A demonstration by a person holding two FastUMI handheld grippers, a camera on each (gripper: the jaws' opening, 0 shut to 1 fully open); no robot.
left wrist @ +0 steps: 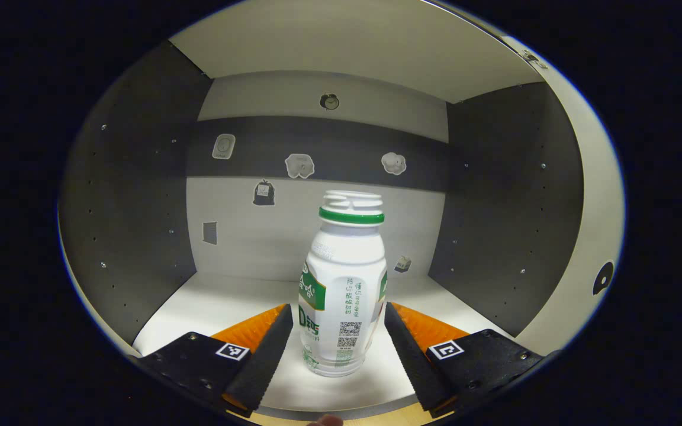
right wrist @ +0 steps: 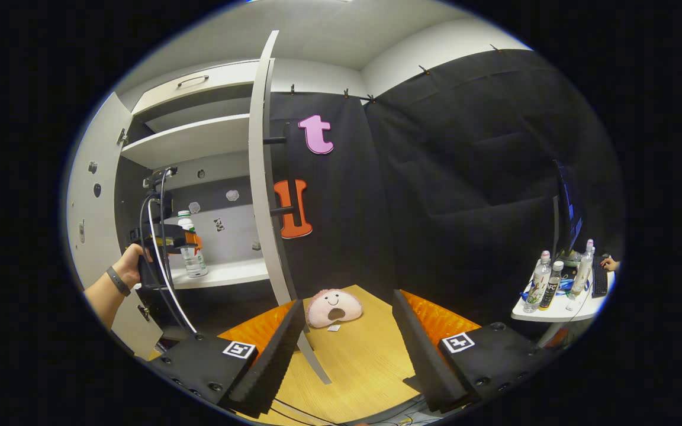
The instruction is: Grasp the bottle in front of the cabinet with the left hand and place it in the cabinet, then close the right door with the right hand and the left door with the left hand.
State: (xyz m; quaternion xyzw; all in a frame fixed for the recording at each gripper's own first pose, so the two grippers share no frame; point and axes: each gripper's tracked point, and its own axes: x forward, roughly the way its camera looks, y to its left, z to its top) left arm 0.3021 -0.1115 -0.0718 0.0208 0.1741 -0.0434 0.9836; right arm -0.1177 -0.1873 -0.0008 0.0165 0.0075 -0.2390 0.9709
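Left gripper view: bottle upright on the cabinet shelf.
Left tongs spread wide, flanking it untouched; right tongs wide, empty.

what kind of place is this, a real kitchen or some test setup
Most likely a staged recording booth, not a real kitchen. A lone cabinet stands against a black cloth wall, a bottle sits on its bare shelf, and a side table holds spare bottles beside a monitor.

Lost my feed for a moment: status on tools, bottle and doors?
Left tool open around bottle, which stands on the cabinet shelf. Right tool open, empty. Right door open, plush toy near its foot.
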